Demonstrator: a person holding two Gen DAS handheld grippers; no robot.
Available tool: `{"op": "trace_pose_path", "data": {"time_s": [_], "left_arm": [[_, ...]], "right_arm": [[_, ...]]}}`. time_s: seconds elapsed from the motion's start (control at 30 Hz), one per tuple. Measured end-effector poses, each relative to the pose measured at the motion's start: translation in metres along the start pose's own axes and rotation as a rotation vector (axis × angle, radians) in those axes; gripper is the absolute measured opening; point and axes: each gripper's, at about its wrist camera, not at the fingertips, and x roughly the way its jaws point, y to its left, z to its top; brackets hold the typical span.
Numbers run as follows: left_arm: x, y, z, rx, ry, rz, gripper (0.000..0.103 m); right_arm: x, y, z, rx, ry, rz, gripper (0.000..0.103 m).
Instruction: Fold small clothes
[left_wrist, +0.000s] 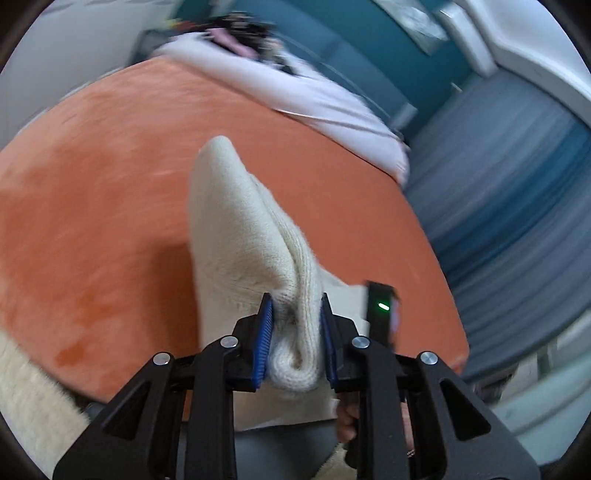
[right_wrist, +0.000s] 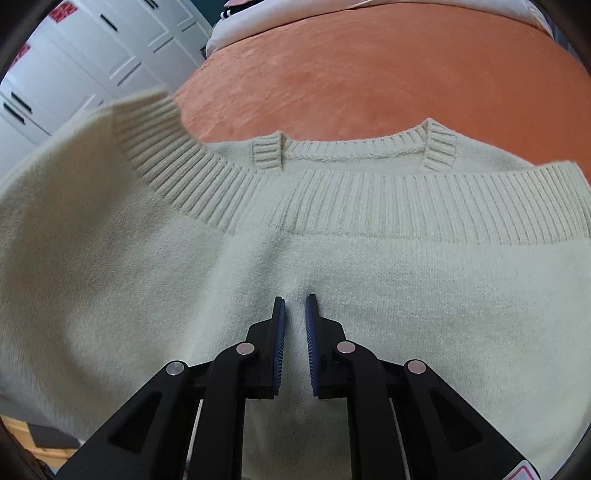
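A cream knit sweater (right_wrist: 369, 295) lies on an orange bed cover (right_wrist: 351, 74), its ribbed hem folded up toward the neckline. My left gripper (left_wrist: 296, 306) is shut on a bunched fold of the sweater (left_wrist: 236, 229) and holds it lifted above the cover. That lifted part also shows in the right wrist view as a raised ribbed corner (right_wrist: 147, 125) at the left. My right gripper (right_wrist: 294, 301) hovers just over the sweater's middle, its blue pads a narrow gap apart with no cloth between them.
A white sheet with a dark pile of clothes (left_wrist: 255, 33) lies at the far end of the bed. A blue striped rug (left_wrist: 517, 184) covers the floor to the right. White cabinet doors (right_wrist: 92, 55) stand to the left.
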Motion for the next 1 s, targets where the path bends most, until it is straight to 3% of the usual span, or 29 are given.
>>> {"op": "trace_pose_path", "data": {"time_s": [0.13, 0.3, 0.37, 0.4, 0.43, 0.5, 0.57, 0.73, 0.77, 0.83, 0.9, 1.0], "left_arm": [[0.062, -0.057, -0.018, 0.155, 0.127, -0.061, 0.023], [0.139, -0.067, -0.059, 0.220, 0.319, 0.031, 0.026], [0.135, -0.068, -0.065, 0.228, 0.311, 0.021, 0.035], [0.127, -0.069, -0.066, 0.244, 0.290, 0.016, 0.039], [0.121, -0.070, -0.067, 0.262, 0.276, 0.020, 0.049], [0.106, -0.066, -0.069, 0.287, 0.264, 0.043, 0.064], [0.090, -0.062, -0.074, 0.295, 0.255, 0.057, 0.070], [0.044, -0.029, -0.077, 0.261, 0.223, 0.130, 0.072], [0.034, -0.019, -0.079, 0.236, 0.215, 0.143, 0.074], [0.017, -0.002, -0.080, 0.187, 0.200, 0.160, 0.076], [-0.001, 0.010, -0.083, 0.159, 0.189, 0.173, 0.076], [-0.018, 0.019, -0.087, 0.132, 0.169, 0.172, 0.077]], "right_arm": [[-0.038, -0.039, -0.011, 0.129, -0.062, 0.069, 0.020], [-0.084, -0.100, -0.042, 0.242, -0.116, 0.024, 0.024], [-0.101, -0.113, -0.052, 0.275, -0.139, 0.063, 0.040], [-0.107, -0.116, -0.055, 0.288, -0.153, 0.096, 0.054], [-0.112, -0.117, -0.056, 0.297, -0.166, 0.138, 0.065], [-0.114, -0.113, -0.053, 0.304, -0.172, 0.226, 0.074], [-0.103, -0.102, -0.043, 0.298, -0.135, 0.280, 0.080], [-0.049, -0.069, -0.022, 0.316, 0.075, 0.359, 0.077], [-0.043, -0.058, -0.020, 0.302, 0.096, 0.345, 0.071], [-0.041, -0.030, -0.014, 0.201, 0.109, 0.253, 0.039], [-0.047, 0.007, -0.001, 0.070, 0.094, 0.189, 0.029], [-0.060, 0.077, 0.022, -0.108, 0.074, 0.202, 0.025]]}}
